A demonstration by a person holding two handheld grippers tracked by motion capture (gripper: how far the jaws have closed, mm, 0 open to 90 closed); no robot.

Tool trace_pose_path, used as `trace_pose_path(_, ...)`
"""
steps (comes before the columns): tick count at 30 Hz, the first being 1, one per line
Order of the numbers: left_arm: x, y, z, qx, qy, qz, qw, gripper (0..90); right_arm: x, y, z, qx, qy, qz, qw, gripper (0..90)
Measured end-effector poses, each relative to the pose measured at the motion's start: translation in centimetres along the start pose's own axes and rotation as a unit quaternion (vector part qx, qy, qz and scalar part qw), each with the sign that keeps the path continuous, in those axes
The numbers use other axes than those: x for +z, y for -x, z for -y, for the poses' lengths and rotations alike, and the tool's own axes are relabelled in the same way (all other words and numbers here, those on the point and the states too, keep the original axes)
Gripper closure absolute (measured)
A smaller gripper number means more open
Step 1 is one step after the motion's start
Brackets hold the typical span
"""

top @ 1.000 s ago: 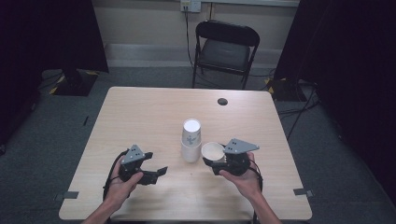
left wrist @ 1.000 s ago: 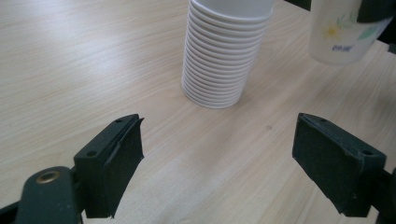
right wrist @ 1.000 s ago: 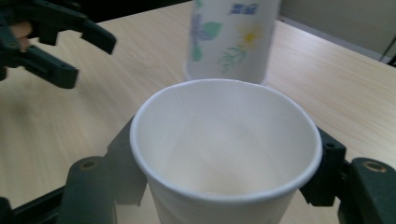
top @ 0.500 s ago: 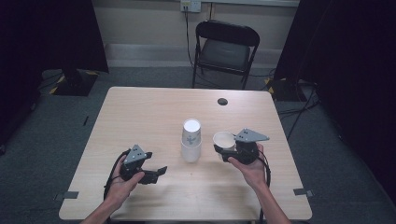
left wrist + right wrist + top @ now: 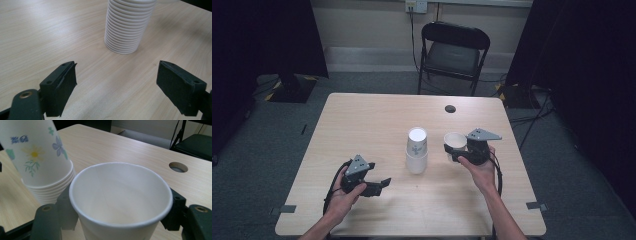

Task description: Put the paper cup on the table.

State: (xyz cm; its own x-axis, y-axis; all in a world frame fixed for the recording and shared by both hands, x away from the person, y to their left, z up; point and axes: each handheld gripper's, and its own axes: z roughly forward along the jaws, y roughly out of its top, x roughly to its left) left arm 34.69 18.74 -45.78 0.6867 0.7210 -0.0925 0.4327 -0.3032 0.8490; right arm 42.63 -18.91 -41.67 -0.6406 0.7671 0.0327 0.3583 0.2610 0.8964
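The right claw [image 5: 453, 150] grips one cup [image 5: 120, 200] upright, mouth up, just right of the stack [image 5: 417, 150] in the middle of the surface [image 5: 362, 120]; its jaws have just been opening a little. The left claw [image 5: 117, 85] is wide open with nothing in it, low near the stack.

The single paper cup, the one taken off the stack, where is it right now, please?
In the high view the single paper cup sits upright between the right gripper's jaws, just right of the stack of cups at mid-table.

Cup stack [image 5: 128, 26] top cropped (left gripper view), held cup [image 5: 120, 202] base hidden
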Motion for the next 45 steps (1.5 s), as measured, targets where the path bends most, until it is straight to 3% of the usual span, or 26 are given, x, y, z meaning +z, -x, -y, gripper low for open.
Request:
trace_pose_path(8,0.5,0.2,-0.6,0.001,0.003,0.001,1.0,16.0,1.2,1.5,0.0,0.015,-0.004,0.015,0.9998,30.5)
trace_pose_path(14,1.0,0.8,-0.6,0.019,-0.008,0.011,0.9997,16.0,2.2,2.8,0.9,0.037,-0.011,0.04,0.9984,30.5)
trace_pose_path(20,0.9,0.7,-0.5,0.017,-0.007,0.007,0.9998,16.0,3.5,3.9,2.1,0.051,-0.025,0.072,0.9958,30.4)
trace_pose_path(23,0.9,0.8,-0.5,0.015,-0.006,0.007,0.9998,16.0,4.0,4.2,2.2,0.052,-0.026,0.077,0.9954,30.4)
trace_pose_path(29,0.7,1.4,-0.3,0.03,-0.01,0.014,0.9994,16.2,5.5,4.4,2.5,0.046,-0.037,0.076,0.9954,29.6)
trace_pose_path(33,0.8,1.6,-0.4,0.038,-0.012,0.013,0.9991,16.4,5.4,4.1,2.9,0.043,-0.034,0.078,0.9955,28.9)
trace_pose_path(36,0.9,1.6,-0.3,0.032,-0.011,0.014,0.9993,16.5,4.9,3.8,3.1,0.029,-0.038,0.08,0.9956,28.9)
trace_pose_path(45,0.8,1.4,-0.3,0.029,-0.008,0.011,0.9995,16.7,3.9,3.8,3.9,0.029,-0.047,0.082,0.9951,28.1)
